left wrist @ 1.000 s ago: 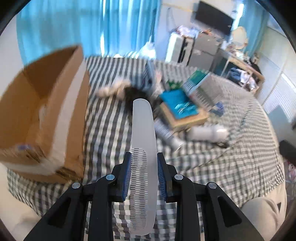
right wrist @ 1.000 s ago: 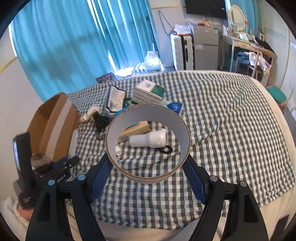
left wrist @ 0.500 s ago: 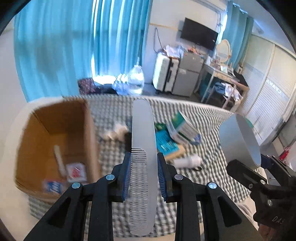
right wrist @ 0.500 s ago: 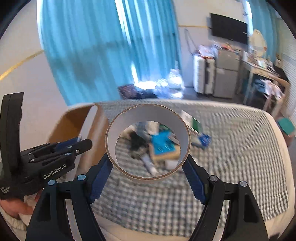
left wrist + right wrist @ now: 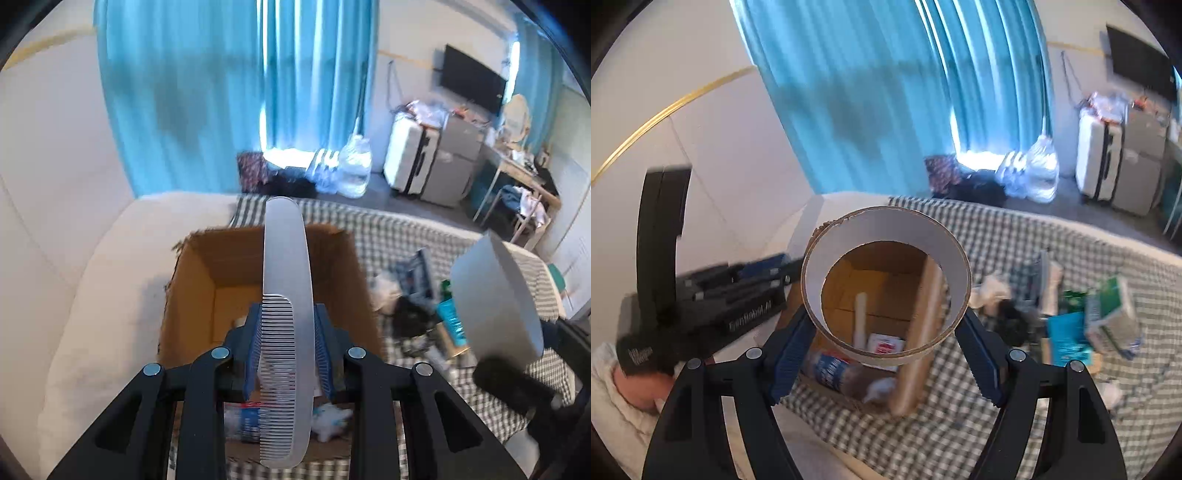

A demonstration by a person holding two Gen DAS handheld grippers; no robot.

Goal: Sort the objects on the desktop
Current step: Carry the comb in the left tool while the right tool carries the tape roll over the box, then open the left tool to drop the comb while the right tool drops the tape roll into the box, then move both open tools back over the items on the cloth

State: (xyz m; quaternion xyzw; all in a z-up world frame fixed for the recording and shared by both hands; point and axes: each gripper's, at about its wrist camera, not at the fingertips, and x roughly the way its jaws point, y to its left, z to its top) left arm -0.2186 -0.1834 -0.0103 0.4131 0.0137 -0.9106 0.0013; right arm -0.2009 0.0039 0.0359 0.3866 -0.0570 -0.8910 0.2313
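A bedroom in daylight. Tall blue curtains (image 5: 236, 92) hang over a window, with bright light spilling through a gap at the bottom. The walls (image 5: 55, 147) are off-white, one with a thin gold stripe (image 5: 665, 110). A black television (image 5: 474, 83) is mounted high on the far wall. Below it stand a white suitcase (image 5: 408, 158) and a grey cabinet (image 5: 452, 164), with a wooden desk (image 5: 524, 177) to their right. The floor (image 5: 384, 195) is grey. A checked bedspread (image 5: 1015, 236) covers the bed.

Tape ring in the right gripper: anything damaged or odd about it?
Yes. The tape ring has a ragged, torn patch on its upper-left rim. Otherwise it looks round and sits squarely in the right gripper, above the box.
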